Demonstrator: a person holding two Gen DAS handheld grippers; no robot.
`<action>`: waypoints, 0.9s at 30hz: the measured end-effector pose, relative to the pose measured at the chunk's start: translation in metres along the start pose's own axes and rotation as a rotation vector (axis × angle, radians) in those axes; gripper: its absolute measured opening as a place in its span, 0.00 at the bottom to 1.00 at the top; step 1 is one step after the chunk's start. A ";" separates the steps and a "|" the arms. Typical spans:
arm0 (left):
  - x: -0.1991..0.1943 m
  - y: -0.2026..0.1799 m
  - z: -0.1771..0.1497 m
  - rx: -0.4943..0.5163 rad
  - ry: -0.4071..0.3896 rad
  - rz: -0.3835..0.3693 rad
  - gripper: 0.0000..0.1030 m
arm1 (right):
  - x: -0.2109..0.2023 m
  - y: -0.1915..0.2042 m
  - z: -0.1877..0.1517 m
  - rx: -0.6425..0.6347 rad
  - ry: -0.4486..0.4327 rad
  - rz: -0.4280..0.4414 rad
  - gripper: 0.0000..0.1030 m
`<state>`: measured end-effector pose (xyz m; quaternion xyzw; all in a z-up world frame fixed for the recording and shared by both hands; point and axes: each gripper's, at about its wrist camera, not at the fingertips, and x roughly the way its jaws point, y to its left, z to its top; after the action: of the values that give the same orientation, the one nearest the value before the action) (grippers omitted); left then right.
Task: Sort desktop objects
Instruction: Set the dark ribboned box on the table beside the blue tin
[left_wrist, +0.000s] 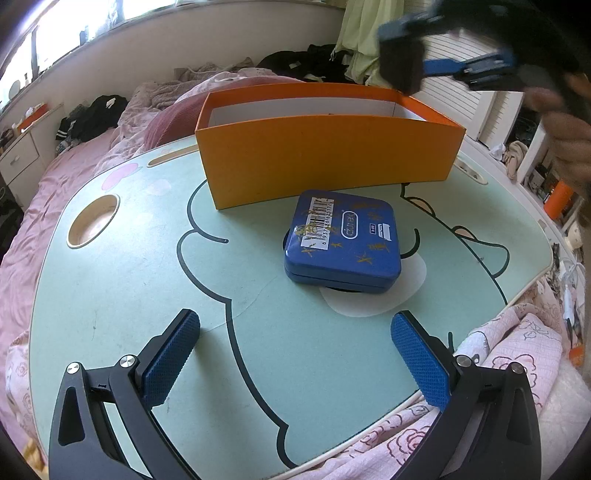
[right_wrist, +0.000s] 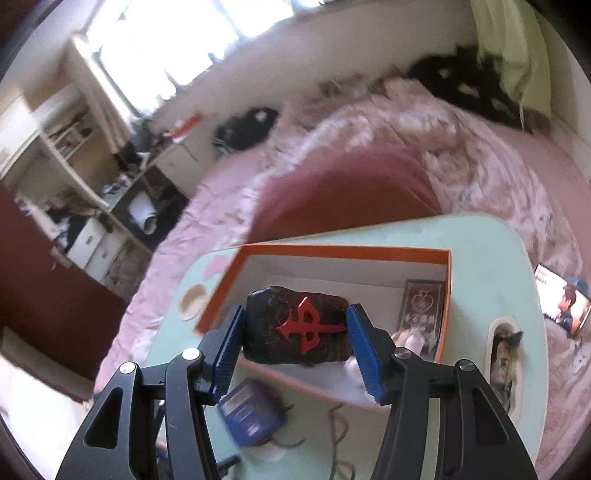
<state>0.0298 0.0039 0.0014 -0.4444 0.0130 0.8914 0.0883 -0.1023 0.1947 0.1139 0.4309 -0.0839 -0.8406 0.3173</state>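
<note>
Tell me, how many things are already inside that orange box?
1 that I can see: a brown patterned card pack lying in the orange box at its right end. The black block in the right gripper may hide others.

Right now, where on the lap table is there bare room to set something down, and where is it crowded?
Bare: the green top between the round cup recess and the blue tin, up to the left hand-held gripper. Inside the orange box, white floor beside the card pack. Crowded: around the tin against the box front.
</note>
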 end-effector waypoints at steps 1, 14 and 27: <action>0.000 0.000 0.000 0.000 0.000 0.000 1.00 | -0.009 0.010 -0.009 -0.033 -0.011 -0.006 0.54; 0.000 0.001 0.000 0.002 0.000 -0.002 1.00 | 0.036 0.031 -0.110 -0.231 0.142 -0.214 0.55; -0.001 0.001 0.000 -0.002 -0.002 -0.002 1.00 | 0.022 0.010 -0.146 -0.255 0.019 -0.291 0.91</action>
<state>0.0306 0.0027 0.0021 -0.4438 0.0119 0.8916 0.0888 0.0063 0.1928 0.0136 0.4029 0.0895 -0.8772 0.2454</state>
